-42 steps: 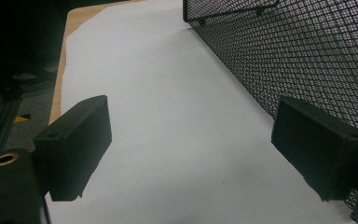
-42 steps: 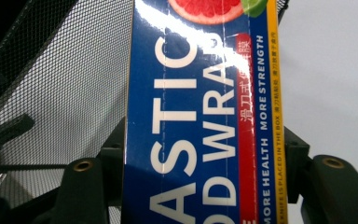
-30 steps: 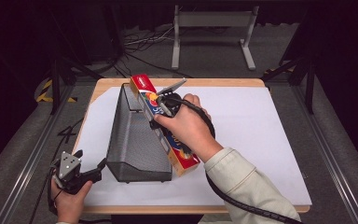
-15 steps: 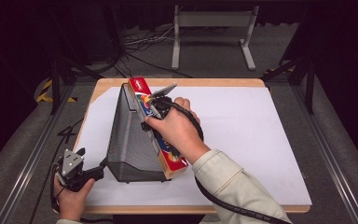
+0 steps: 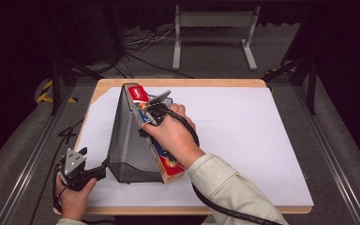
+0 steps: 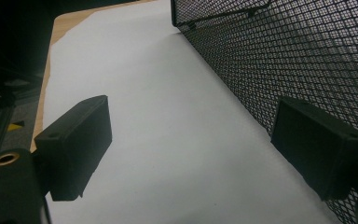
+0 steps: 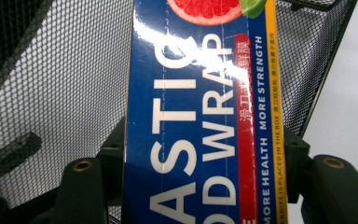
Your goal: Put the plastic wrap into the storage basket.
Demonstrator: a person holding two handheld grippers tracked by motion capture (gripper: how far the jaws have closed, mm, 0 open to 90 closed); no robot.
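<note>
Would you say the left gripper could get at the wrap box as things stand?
Probably not directly. The left gripper sits open at the near left corner of the mesh holder, whose wall stands between it and the wrap box, which the right gripper already clamps.

wooden table (image 5: 178, 83), white sheet (image 5: 243, 136), mesh basket (image 5: 126, 140)

On the table we count one black mesh file holder (image 5: 131, 145), one box of plastic wrap (image 5: 168, 164) and one white sheet (image 5: 243, 136) covering the wooden tabletop (image 5: 215, 83). We count two handheld grippers: the left gripper (image 5: 104, 164) and the right gripper (image 5: 146, 132). Two hands come in with them, one to each. Beyond the table's far edge we see one pale metal stand (image 5: 213, 28) on the floor.
</note>
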